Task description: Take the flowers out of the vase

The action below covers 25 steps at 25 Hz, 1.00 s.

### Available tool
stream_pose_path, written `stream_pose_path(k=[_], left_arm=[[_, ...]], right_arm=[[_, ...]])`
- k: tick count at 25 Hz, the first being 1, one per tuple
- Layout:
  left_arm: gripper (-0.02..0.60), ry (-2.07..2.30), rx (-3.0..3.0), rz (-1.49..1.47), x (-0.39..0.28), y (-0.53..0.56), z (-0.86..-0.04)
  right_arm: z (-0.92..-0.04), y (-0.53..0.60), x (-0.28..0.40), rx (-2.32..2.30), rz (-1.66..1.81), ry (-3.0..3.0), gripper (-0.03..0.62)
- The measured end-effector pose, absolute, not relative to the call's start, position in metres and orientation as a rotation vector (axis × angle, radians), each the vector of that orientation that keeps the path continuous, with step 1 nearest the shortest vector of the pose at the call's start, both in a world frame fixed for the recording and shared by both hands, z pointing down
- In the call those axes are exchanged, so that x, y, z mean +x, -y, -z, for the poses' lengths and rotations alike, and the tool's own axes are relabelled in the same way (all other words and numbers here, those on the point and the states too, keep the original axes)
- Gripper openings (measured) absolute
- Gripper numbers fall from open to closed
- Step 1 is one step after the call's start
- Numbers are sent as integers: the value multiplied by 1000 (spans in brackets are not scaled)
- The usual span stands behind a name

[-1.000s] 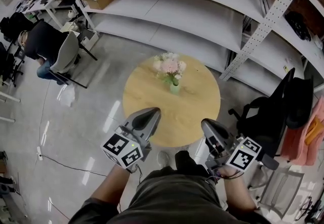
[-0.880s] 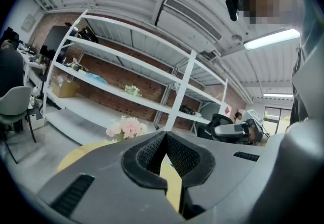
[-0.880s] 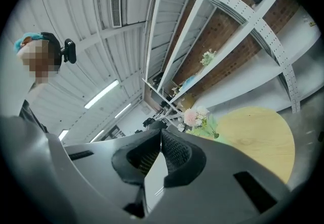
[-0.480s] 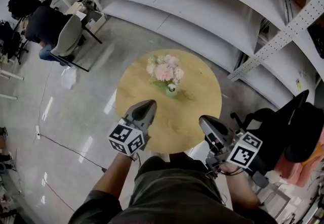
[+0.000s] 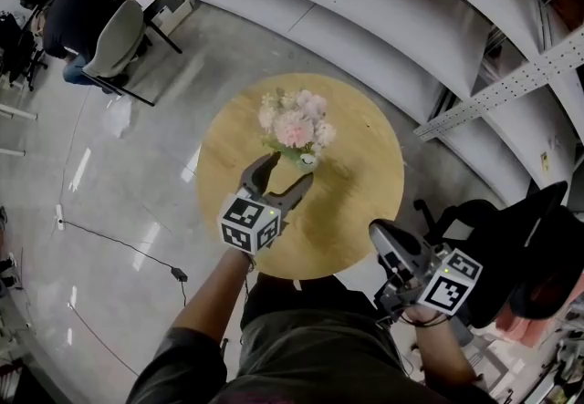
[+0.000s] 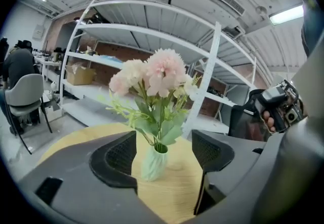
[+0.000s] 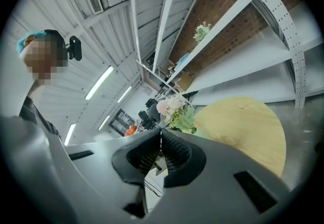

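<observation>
Pink and white flowers [image 5: 296, 124] stand upright in a small pale-green vase [image 5: 307, 159] on a round wooden table [image 5: 365, 183]. My left gripper [image 5: 283, 176] hovers over the table just short of the vase, and its jaws are opening. In the left gripper view the vase [image 6: 153, 162] and flowers [image 6: 157, 79] show in the gap ahead of the gripper [image 6: 164, 154], touched by neither pad. My right gripper [image 5: 387, 242] hangs at the table's near right edge, shut and empty. The right gripper view shows its pads pressed together [image 7: 161, 143], with the flowers [image 7: 172, 106] beyond.
Long white shelves [image 5: 411, 1] curve behind the table. A person sits on a chair [image 5: 114, 42] at the far left. A black office chair [image 5: 497, 220] stands right of the table. A cable [image 5: 119, 247] lies on the shiny floor at left.
My left gripper has gone forward and down over the table towards the vase, and its jaws have come apart. My right gripper has drifted a little to the right and stayed shut.
</observation>
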State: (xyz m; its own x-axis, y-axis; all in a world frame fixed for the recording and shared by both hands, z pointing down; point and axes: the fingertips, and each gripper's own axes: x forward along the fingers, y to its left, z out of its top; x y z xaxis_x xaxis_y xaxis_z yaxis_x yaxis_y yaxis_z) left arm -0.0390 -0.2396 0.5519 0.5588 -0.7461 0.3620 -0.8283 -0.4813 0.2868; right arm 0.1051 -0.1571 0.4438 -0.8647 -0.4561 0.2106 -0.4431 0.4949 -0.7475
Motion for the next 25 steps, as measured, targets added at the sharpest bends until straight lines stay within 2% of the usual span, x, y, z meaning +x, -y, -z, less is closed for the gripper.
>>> stream_pose_path(k=[4, 14, 21, 25], left_arm=[[384, 1250, 2378, -305, -28, 256, -576], [383, 1258, 2412, -314, -20, 285, -588], [205, 1268, 2438, -287, -20, 288, -578], [138, 1271, 2442, -273, -21, 286, -571]], right_arm=[[-460, 155, 106, -842, 1391, -2688, 17], [-483, 154, 109, -882, 1457, -2674, 17], [-484, 165, 106, -895, 1458, -2674, 17], [-479, 171, 102, -893, 1442, -2674, 17]])
